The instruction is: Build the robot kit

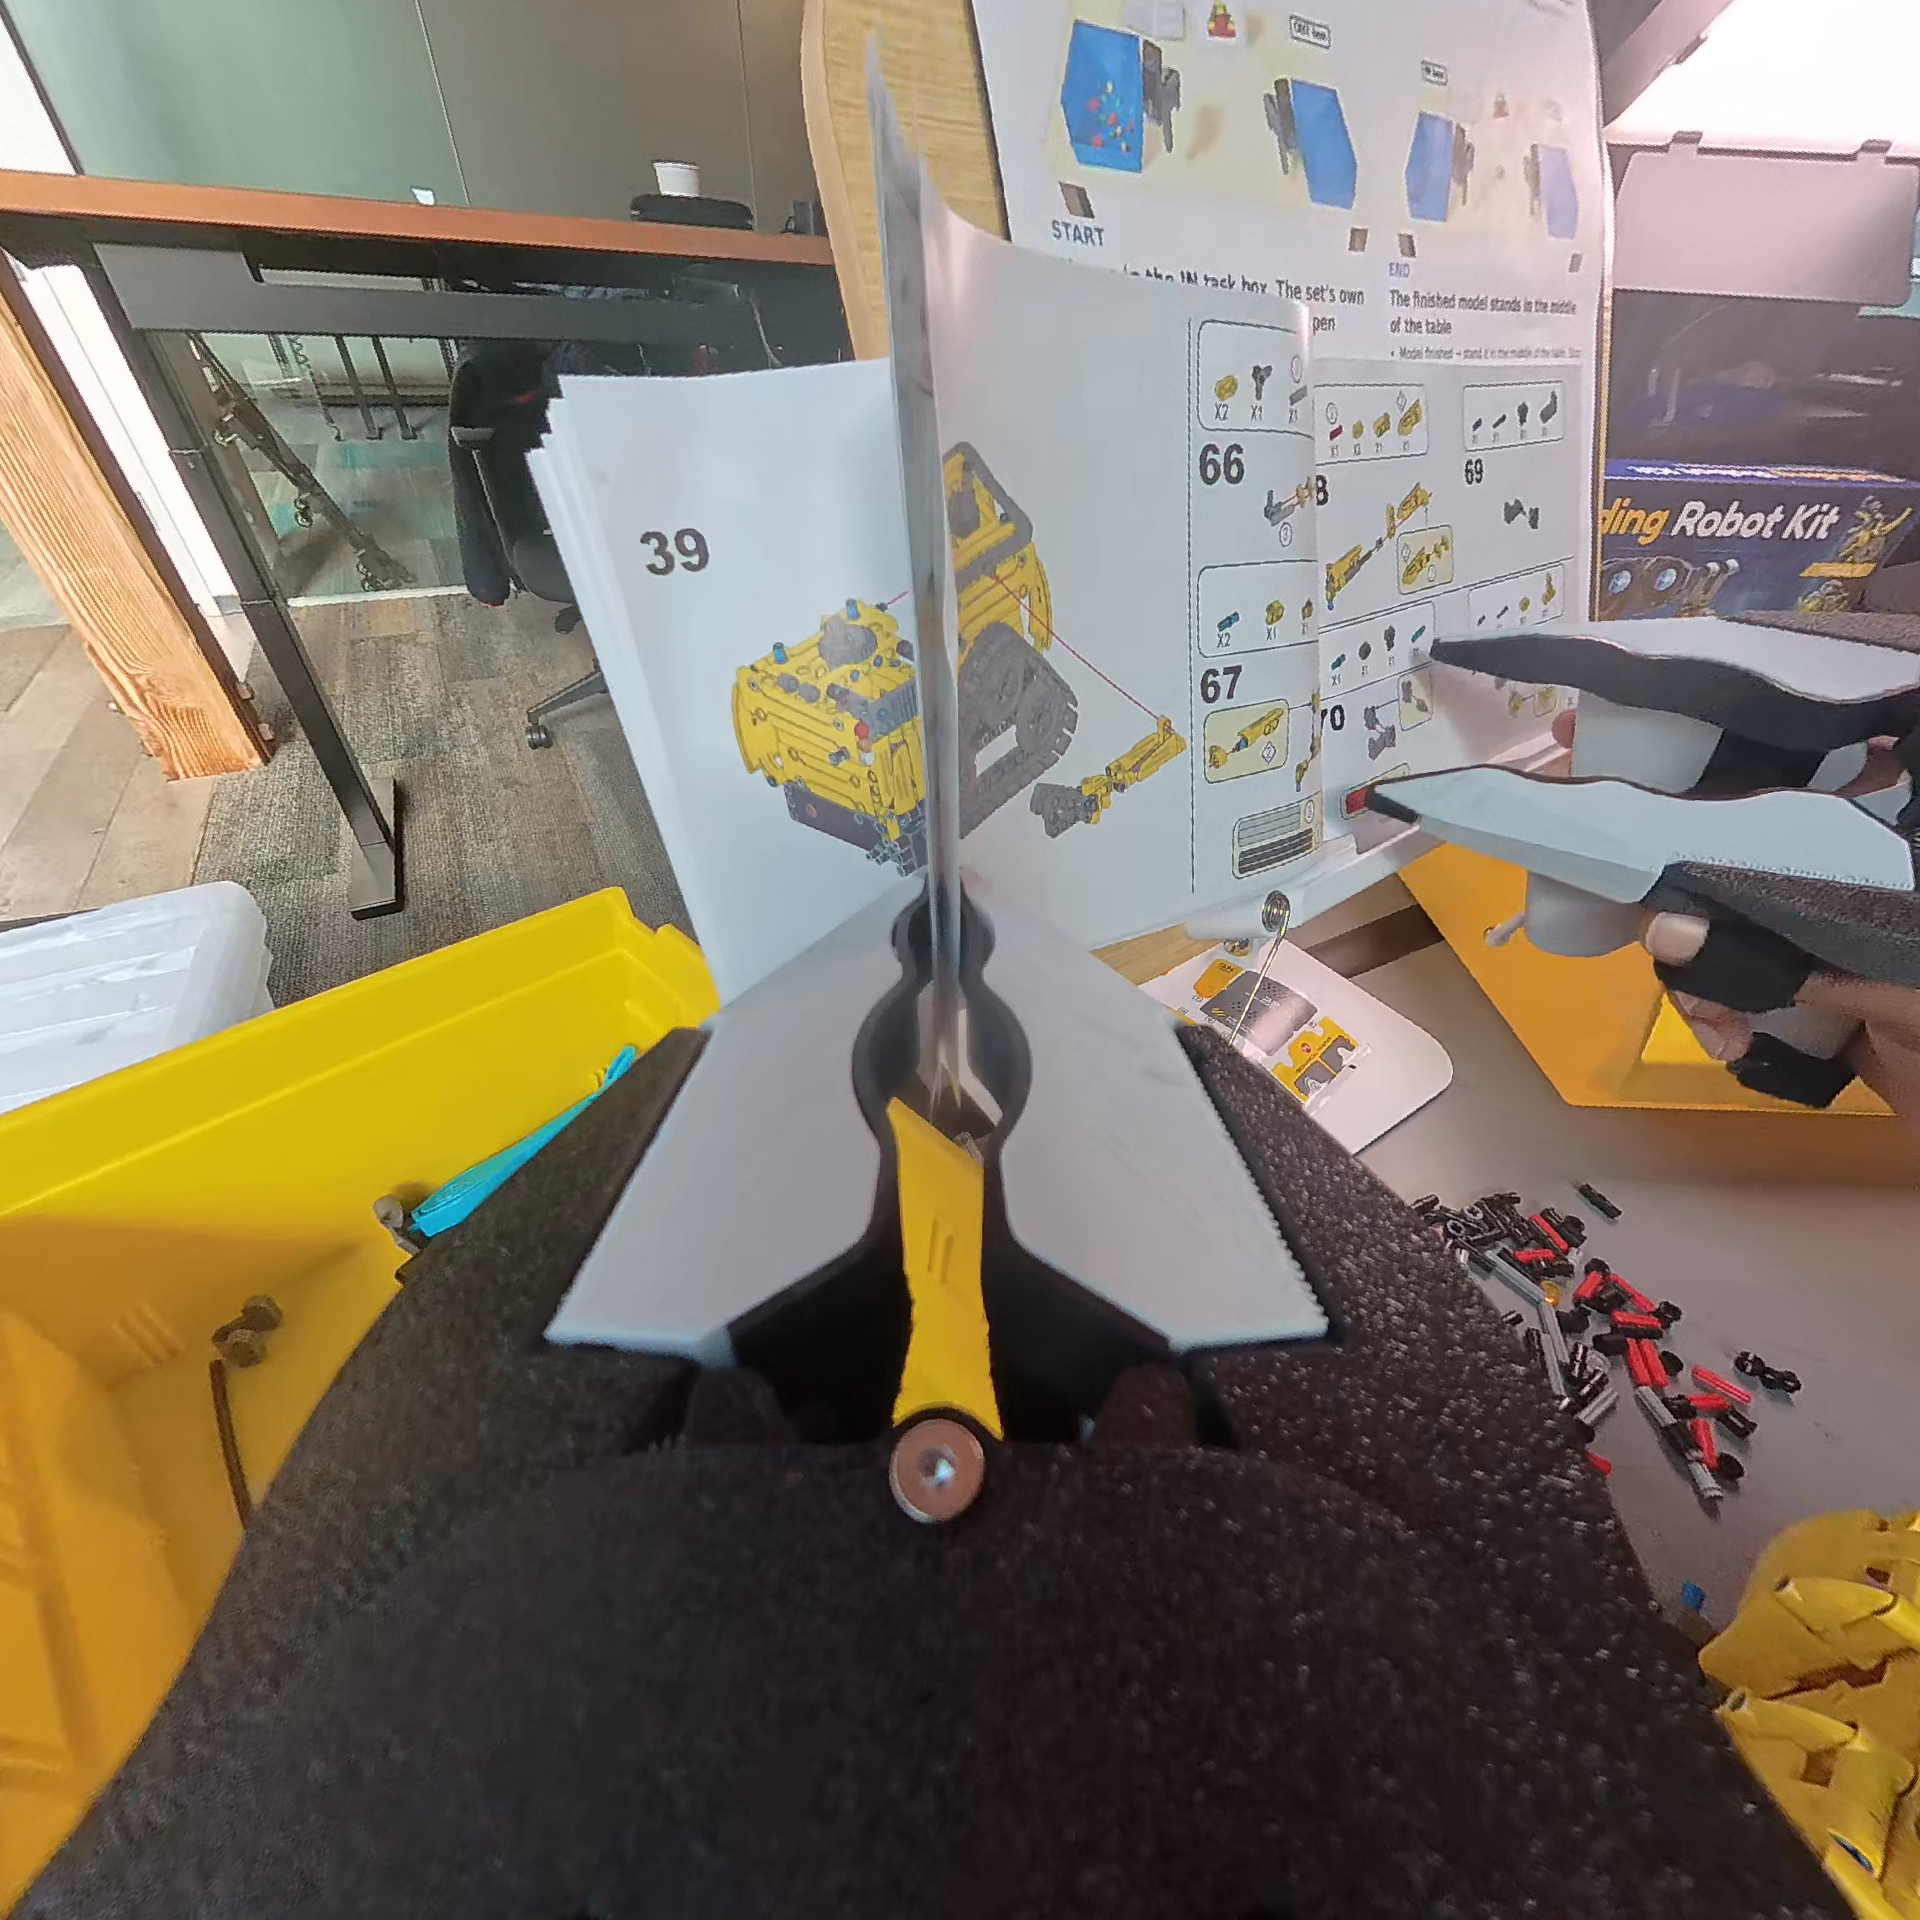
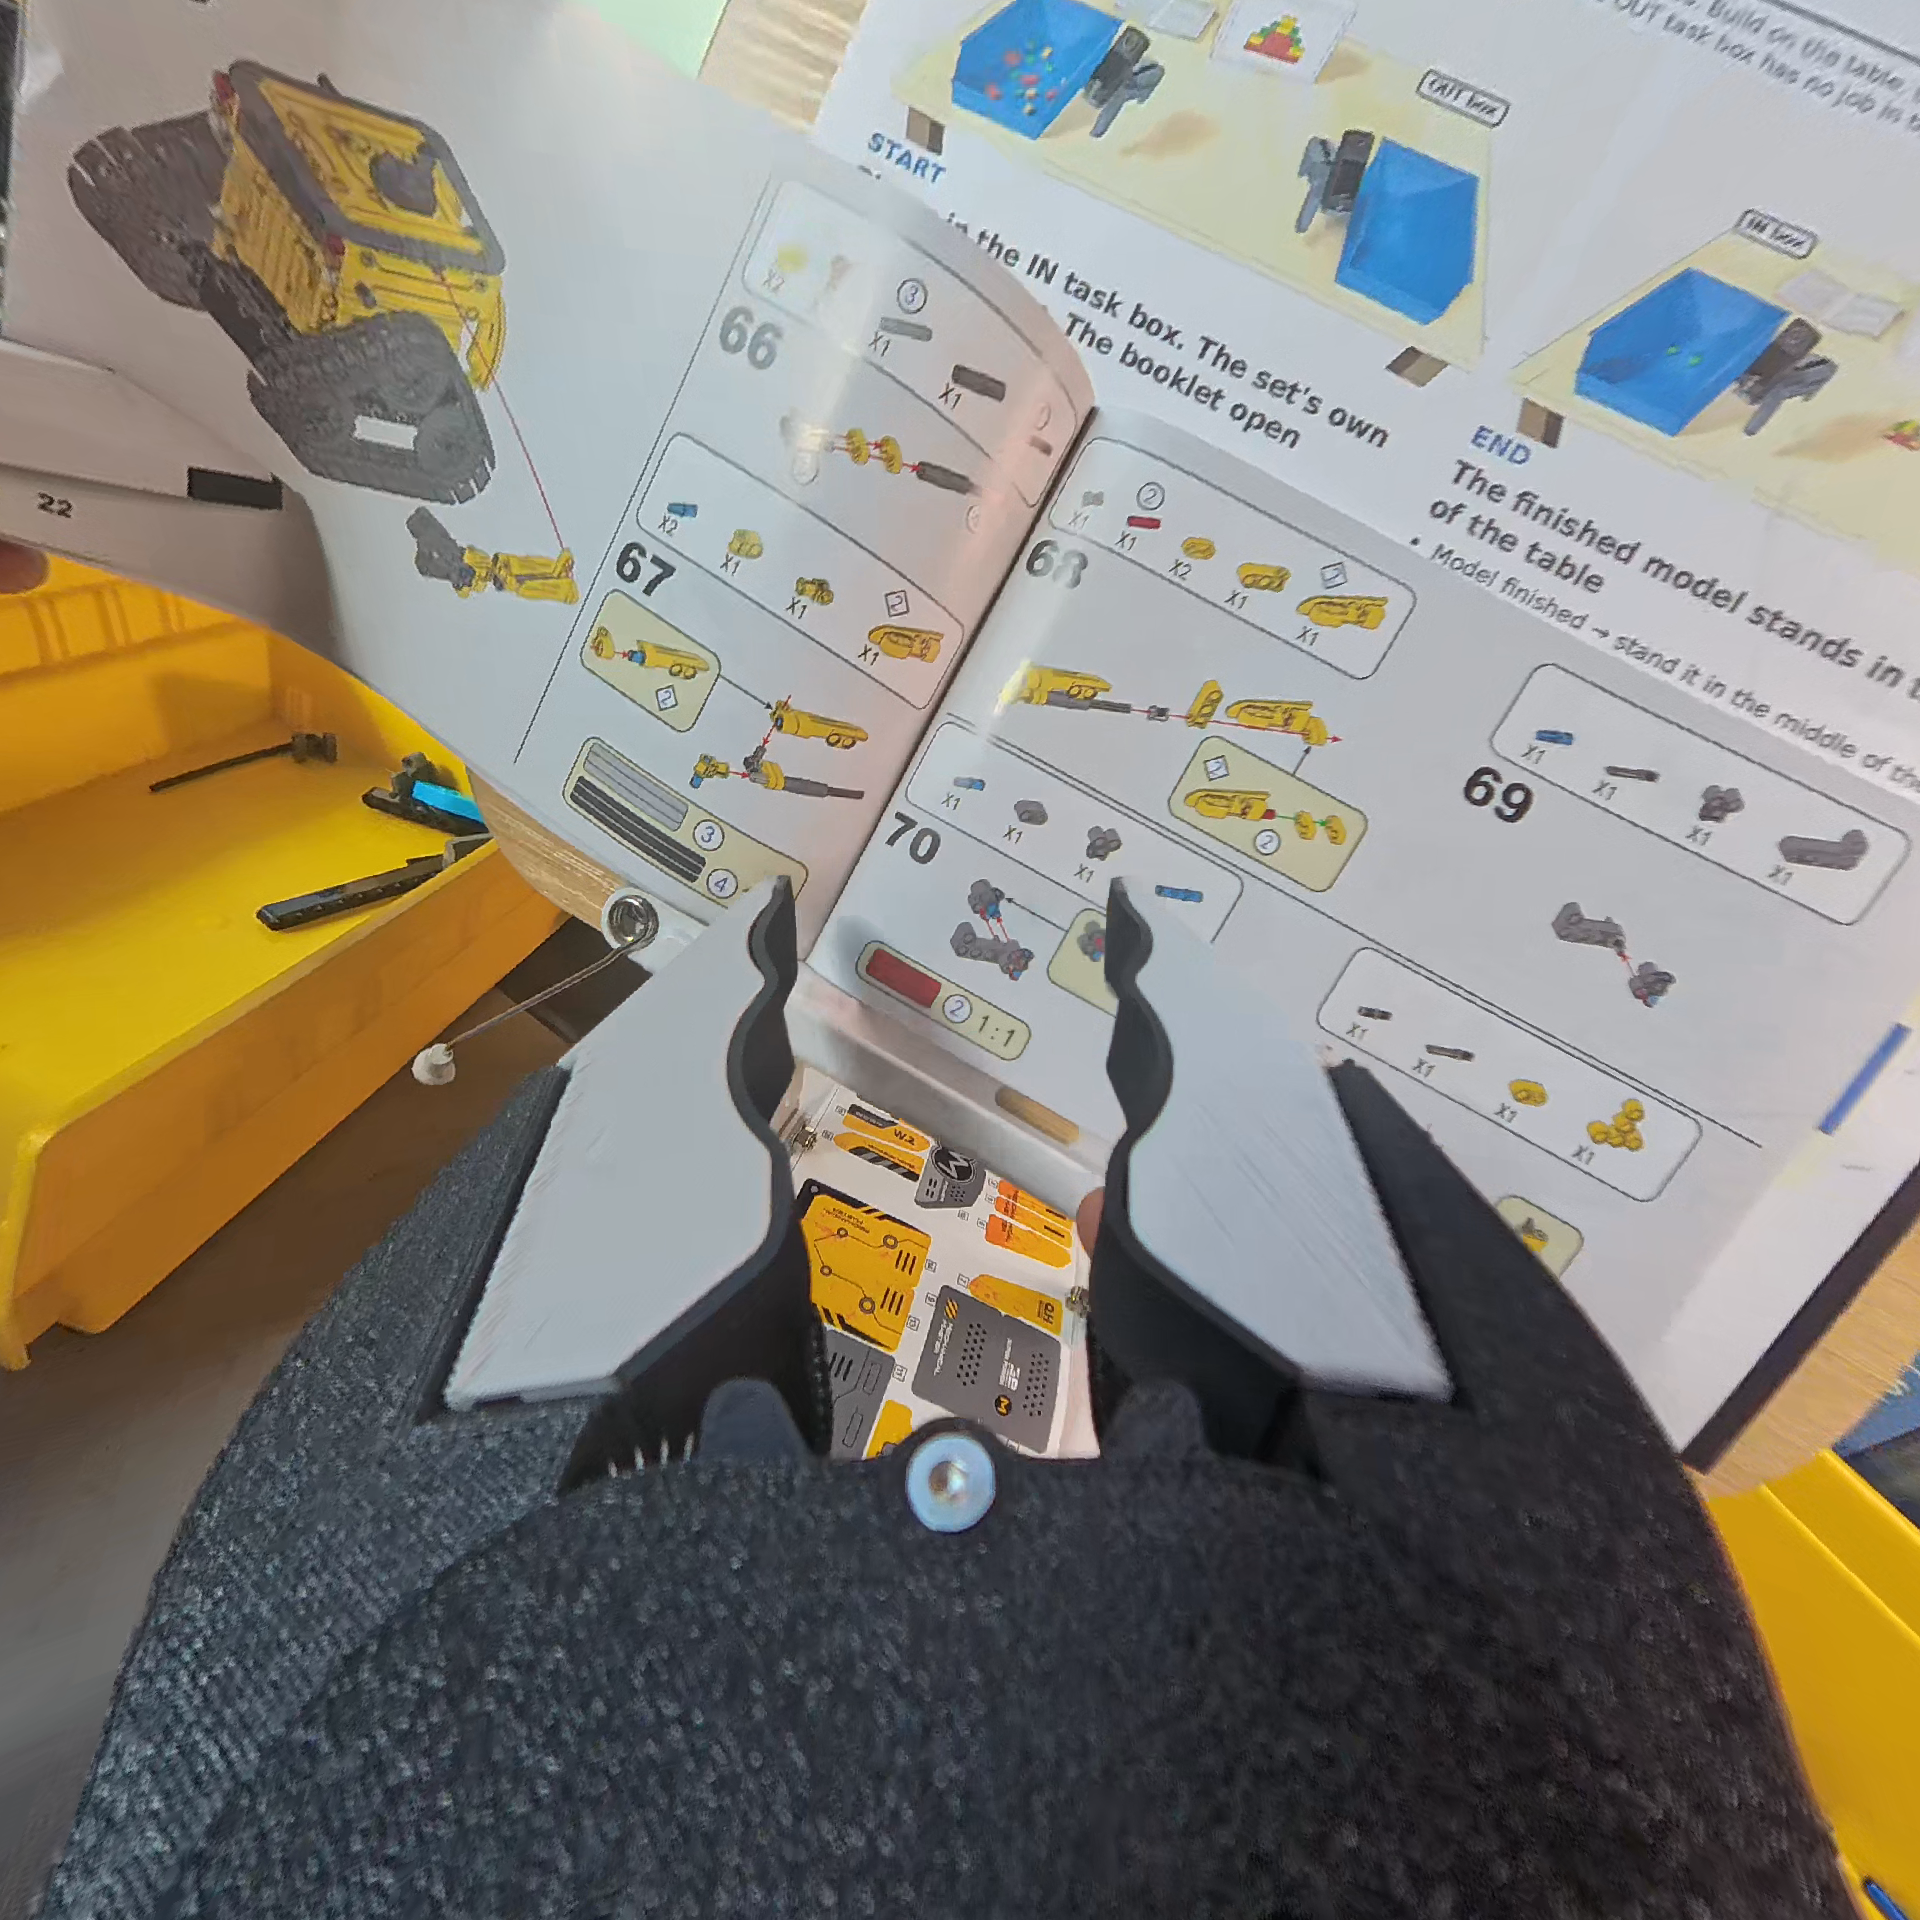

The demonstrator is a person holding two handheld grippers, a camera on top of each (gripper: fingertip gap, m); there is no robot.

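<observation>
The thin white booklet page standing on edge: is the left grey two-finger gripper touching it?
Touching. In the left wrist view the left gripper is closed on the booklet page, whose edge runs between its fingertips.

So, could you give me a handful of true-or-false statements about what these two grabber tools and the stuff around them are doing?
1. The left gripper is closed on a page of the instruction booklet. True; the page stands edge-on between its fingers.
2. The right gripper is clamped on a yellow brick. False; its fingers are apart and hold nothing, pointing at the open booklet.
3. The small pins on the table are red, black and grey. True.
4. The bin beside the booklet is blue. False; it is yellow, with a few dark parts inside.
5. A sticker sheet lies under the right gripper. True.
</observation>
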